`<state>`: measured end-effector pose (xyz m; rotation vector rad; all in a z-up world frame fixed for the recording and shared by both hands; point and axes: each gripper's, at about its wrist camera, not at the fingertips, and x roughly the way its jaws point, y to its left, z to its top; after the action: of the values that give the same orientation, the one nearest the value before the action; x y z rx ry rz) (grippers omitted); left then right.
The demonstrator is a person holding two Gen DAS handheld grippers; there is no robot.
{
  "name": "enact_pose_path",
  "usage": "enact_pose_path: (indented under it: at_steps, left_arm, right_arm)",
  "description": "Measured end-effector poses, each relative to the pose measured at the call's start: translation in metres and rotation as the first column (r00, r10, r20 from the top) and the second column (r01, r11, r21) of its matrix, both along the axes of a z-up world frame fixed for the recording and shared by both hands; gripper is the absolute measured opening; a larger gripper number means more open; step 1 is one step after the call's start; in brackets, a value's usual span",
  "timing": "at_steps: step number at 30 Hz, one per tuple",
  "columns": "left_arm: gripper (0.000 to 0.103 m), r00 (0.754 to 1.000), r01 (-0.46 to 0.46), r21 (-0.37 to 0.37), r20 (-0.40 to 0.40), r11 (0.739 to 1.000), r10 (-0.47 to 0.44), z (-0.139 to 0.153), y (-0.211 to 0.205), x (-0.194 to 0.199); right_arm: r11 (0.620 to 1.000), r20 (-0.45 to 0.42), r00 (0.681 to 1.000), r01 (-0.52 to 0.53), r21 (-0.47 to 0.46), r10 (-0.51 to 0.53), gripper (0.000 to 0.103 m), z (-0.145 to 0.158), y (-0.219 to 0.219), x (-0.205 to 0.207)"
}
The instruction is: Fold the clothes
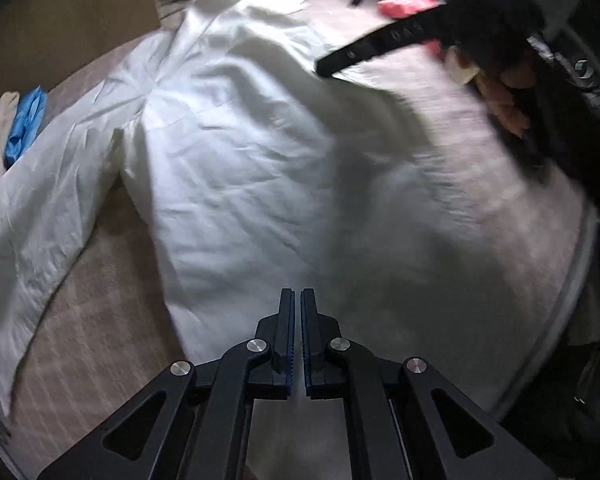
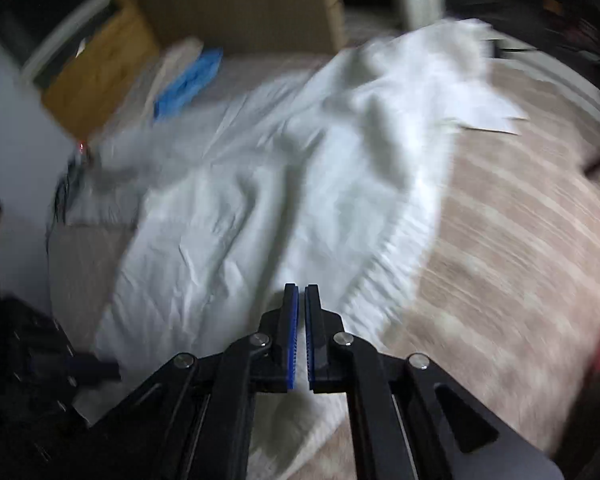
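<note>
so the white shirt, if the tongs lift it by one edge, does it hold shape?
Probably not. The white shirt lies creased and draped flat on the bed, so it looks thin and floppy. Likely light, and its spread sleeve would probably trail and drag.

White shirt (image 1: 228, 152) lies on striped bed (image 1: 480, 208).
</note>
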<state>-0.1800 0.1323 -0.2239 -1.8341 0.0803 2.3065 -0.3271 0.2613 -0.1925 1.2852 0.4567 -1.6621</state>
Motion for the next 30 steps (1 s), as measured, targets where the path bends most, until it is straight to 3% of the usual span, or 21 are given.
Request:
enact_pose_path:
  at_steps: [2,9,10,13,14,19,21,24,25,28,30]
  left_arm:
    - [0.004,0.999,-0.035,-0.023,0.039,0.999,0.036,-0.012,-0.009,-0.004]
    - [0.003,0.995,-0.097,0.022,0.038,0.995,0.096,-0.001,-0.021,-0.011]
    - [0.003,0.995,-0.100,0.027,0.018,0.995,0.100,0.006,-0.021,-0.017]
    - [0.004,0.995,-0.093,0.017,-0.024,0.996,0.093,0.017,-0.018,-0.035]
    - [0.004,0.996,-0.088,0.007,-0.018,0.996,0.088,0.015,-0.018,-0.042]
    - [0.004,0.994,-0.107,-0.003,0.037,0.994,0.107,-0.003,-0.027,-0.055]
    - [0.004,0.994,-0.107,0.002,0.034,0.994,0.107,-0.005,-0.028,-0.056]
    - [0.004,0.994,-0.104,0.009,0.038,0.995,0.104,-0.004,-0.031,-0.059]
    - [0.004,0.994,-0.104,0.012,0.038,0.995,0.103,-0.003,-0.032,-0.059]
    - [0.004,0.995,-0.097,0.012,0.032,0.995,0.096,-0.002,-0.034,-0.060]
    - [0.004,0.995,-0.094,0.013,0.028,0.995,0.093,-0.001,-0.035,-0.060]
  right_arm:
    - [1.000,-0.036,0.999,0.005,0.027,-0.004,0.000,-0.001,-0.006,-0.014]
    - [0.991,-0.116,0.984,0.130,-0.020,-0.132,0.003,0.021,-0.008,-0.081]
    - [0.989,-0.127,0.980,0.148,-0.027,-0.150,0.008,0.024,-0.008,-0.090]
    - [0.982,-0.149,0.971,0.185,-0.036,-0.189,0.037,0.027,-0.014,-0.113]
    - [0.981,-0.156,0.968,0.192,-0.030,-0.194,0.042,0.022,-0.019,-0.121]
    - [0.967,-0.073,0.965,0.253,-0.008,-0.253,0.044,-0.001,-0.024,-0.160]
    - [0.970,-0.077,0.967,0.244,-0.002,-0.244,0.044,-0.007,-0.028,-0.163]
    - [0.979,-0.123,0.973,0.202,0.023,-0.198,0.044,-0.013,-0.042,-0.163]
    - [0.982,-0.134,0.974,0.187,0.026,-0.182,0.039,-0.013,-0.047,-0.162]
    - [0.988,-0.135,0.980,0.152,0.031,-0.147,0.003,-0.010,-0.053,-0.163]
    - [0.990,-0.144,0.980,0.138,0.018,-0.134,0.003,-0.004,-0.054,-0.165]
